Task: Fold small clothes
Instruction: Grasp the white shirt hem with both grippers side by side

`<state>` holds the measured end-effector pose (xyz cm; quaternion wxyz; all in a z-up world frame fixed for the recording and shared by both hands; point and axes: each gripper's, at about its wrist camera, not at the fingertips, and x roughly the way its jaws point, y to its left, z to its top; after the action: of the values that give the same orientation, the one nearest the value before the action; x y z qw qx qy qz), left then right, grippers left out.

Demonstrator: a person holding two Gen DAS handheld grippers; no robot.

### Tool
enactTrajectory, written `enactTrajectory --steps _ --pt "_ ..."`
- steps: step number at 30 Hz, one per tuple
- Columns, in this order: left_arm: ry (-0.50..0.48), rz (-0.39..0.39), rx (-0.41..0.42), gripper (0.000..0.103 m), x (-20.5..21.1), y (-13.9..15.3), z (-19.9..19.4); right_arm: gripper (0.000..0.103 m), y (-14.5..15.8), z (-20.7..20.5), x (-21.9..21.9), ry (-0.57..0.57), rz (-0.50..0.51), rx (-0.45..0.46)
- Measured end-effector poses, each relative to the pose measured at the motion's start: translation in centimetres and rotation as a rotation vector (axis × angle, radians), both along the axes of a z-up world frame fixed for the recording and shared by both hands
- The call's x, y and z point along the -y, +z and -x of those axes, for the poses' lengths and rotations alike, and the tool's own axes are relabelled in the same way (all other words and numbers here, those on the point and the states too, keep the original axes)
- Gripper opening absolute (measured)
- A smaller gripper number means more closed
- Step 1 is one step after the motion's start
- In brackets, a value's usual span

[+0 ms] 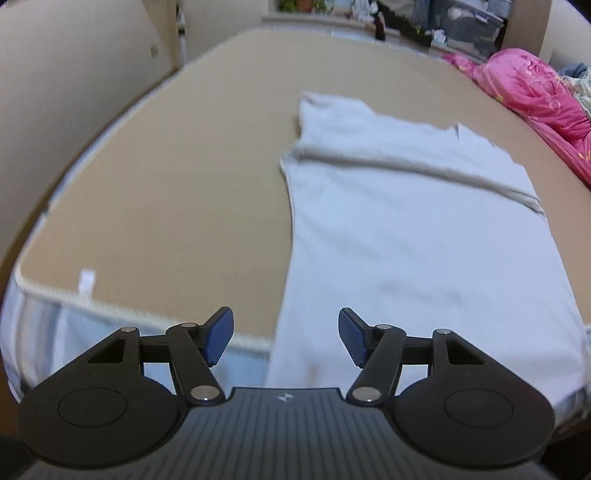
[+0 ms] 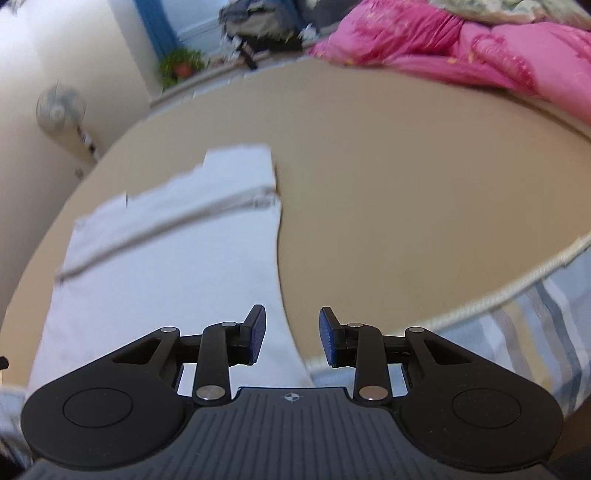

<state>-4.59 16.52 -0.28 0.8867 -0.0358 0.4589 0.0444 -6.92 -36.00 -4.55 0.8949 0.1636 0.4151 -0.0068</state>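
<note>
**White garment flat on the tan mattress**

Tan mattress top (image 1: 166,192) fills both views, with a pink quilt (image 1: 535,92) at its far side. On it lies a white garment (image 1: 406,229), spread flat and reaching the near edge. The left gripper (image 1: 286,338) has its jaws wide apart and empty. The right gripper (image 2: 291,338) has a narrower gap, also holding nothing.

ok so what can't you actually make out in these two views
- Garment: its near end is hidden behind the left gripper body in the left view; in the right view it goes behind the right gripper.
- Garment's far edge: smeared in both views, so its type can't be told.
- Pink bedding: cut off by the frame edge in both.
- Far clutter: too blurred to identify.
</note>
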Motion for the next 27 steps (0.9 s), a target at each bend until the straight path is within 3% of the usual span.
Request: enactTrajectory --steps 4,6,9,11,14,19,21,24,25,27 --pt "0.032 0.101 -0.101 0.073 -1.1 -2.1 -0.1 0.034 -2.4 -0.2 -0.1 0.052 0.021 -0.153" --pt "0.057 0.108 -0.169 0.071 -1.6 -3.4 -0.6 0.034 -3.4 -0.5 -0.3 0.065 0.021 -0.203" --pt "0.094 0.142 -0.242 0.058 -2.7 -4.9 -0.9 0.034 -4.6 -1.0 -0.4 0.073 0.026 -0.26" --pt "0.101 0.158 -0.281 0.042 -3.0 -5.8 -0.8 0.034 -5.2 -1.4 -0.5 0.066 0.02 -0.294" --pt "0.057 0.147 -0.282 0.029 -2.6 -6.0 -0.5 0.037 -5.5 -1.7 -0.6 0.061 0.005 -0.303" --pt "0.017 0.106 -0.282 0.02 -2.0 -6.2 -0.1 0.037 -5.7 -2.0 -1.1 0.08 0.011 -0.303" --pt "0.016 0.1 -0.282 0.019 -2.0 -6.2 0.0 0.034 -5.8 -2.0 -1.4 0.096 0.013 -0.301" --pt "0.008 0.086 -0.28 0.016 -1.8 -6.0 -0.1 0.02 -5.8 -1.7 -1.0 0.121 0.001 -0.3" --pt "0.007 0.082 -0.28 0.016 -1.8 -6.0 0.0 0.01 -5.8 -1.6 -0.9 0.129 -0.009 -0.3" --pt "0.007 0.078 -0.278 0.015 -1.8 -5.9 -0.1 0.007 -5.7 -1.5 -0.9 0.14 -0.015 -0.295"
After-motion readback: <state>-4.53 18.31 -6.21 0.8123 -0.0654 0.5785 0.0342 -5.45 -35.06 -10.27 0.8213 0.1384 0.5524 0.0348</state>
